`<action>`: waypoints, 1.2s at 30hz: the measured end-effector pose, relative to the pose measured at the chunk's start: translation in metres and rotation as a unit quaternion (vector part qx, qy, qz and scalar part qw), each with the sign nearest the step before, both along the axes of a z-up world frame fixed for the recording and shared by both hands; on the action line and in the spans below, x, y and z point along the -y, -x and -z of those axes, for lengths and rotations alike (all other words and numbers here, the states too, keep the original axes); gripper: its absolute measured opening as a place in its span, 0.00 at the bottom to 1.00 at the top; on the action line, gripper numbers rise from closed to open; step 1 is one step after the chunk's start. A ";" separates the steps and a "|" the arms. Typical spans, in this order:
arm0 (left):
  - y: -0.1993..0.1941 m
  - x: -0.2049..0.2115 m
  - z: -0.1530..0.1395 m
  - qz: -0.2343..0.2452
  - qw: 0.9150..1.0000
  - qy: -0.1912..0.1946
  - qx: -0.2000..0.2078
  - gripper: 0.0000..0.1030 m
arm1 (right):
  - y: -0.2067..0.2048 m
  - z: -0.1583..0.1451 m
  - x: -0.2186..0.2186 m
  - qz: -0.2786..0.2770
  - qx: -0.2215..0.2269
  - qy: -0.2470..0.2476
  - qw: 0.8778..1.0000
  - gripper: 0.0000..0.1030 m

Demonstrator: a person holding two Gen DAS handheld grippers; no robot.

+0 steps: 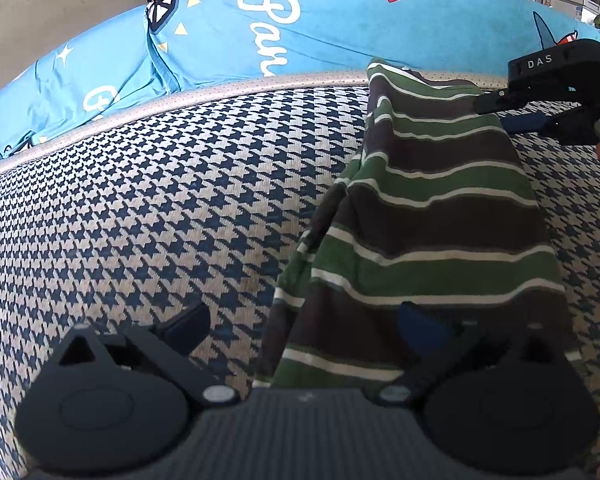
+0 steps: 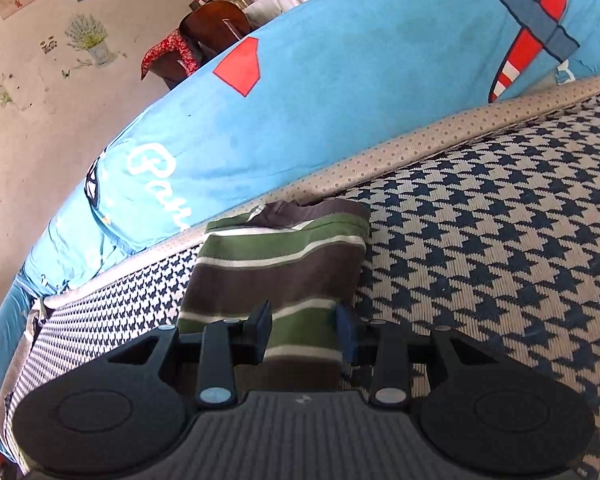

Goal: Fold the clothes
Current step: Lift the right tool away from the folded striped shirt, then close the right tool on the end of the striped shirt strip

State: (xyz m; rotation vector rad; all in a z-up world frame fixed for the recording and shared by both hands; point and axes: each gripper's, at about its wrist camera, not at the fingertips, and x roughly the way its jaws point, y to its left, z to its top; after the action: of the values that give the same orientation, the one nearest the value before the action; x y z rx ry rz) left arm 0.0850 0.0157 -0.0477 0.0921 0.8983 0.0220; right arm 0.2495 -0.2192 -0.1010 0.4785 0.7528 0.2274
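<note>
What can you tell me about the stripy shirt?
The green, brown and white striped knit shirt looks soft. It lies folded into a long narrow strip on the blue-and-cream houndstooth mattress, its far end near the dotted edge. Both tongs are open around it: left tongs at the near end, right tongs further along.

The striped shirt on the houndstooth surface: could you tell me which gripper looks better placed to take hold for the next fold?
Probably the right gripper: its open fingers straddle the striped shirt. The left gripper stands wide open across one edge.
</note>
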 end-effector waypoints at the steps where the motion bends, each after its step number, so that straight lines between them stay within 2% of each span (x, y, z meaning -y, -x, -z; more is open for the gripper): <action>1: 0.000 0.000 0.000 0.000 1.000 0.002 -0.001 1.00 | -0.002 0.001 0.000 0.001 -0.001 -0.002 1.000 0.34; 17: -0.003 -0.006 0.004 0.003 1.000 0.017 -0.008 1.00 | -0.017 0.007 0.009 0.017 -0.008 -0.010 1.000 0.35; 18: -0.003 -0.006 0.004 0.003 1.000 0.019 -0.009 1.00 | -0.017 0.007 0.010 0.019 -0.009 -0.011 1.000 0.36; 22: -0.003 -0.007 0.004 0.004 1.000 0.023 -0.011 1.00 | -0.018 0.006 0.015 0.025 -0.010 -0.016 1.000 0.52; 25: -0.004 -0.008 0.004 0.002 0.999 0.030 -0.015 1.00 | -0.021 0.010 0.015 0.021 -0.002 -0.027 0.999 0.59; 28: -0.004 -0.008 0.003 0.001 0.999 0.034 -0.016 1.00 | -0.023 0.013 0.014 0.017 0.005 -0.038 0.999 0.60; 33: -0.005 -0.007 0.005 0.000 0.999 0.040 -0.019 1.00 | -0.029 0.015 0.005 0.008 0.017 -0.038 0.999 0.59; 36: -0.007 -0.008 0.008 0.001 0.999 0.043 -0.020 1.00 | -0.029 0.013 0.002 0.012 0.020 -0.034 0.999 0.51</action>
State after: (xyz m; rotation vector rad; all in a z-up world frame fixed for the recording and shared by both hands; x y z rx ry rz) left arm 0.0922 0.0233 -0.0553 0.0132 0.9384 -0.0196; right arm 0.2786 -0.2214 -0.1141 0.5454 0.7008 0.2400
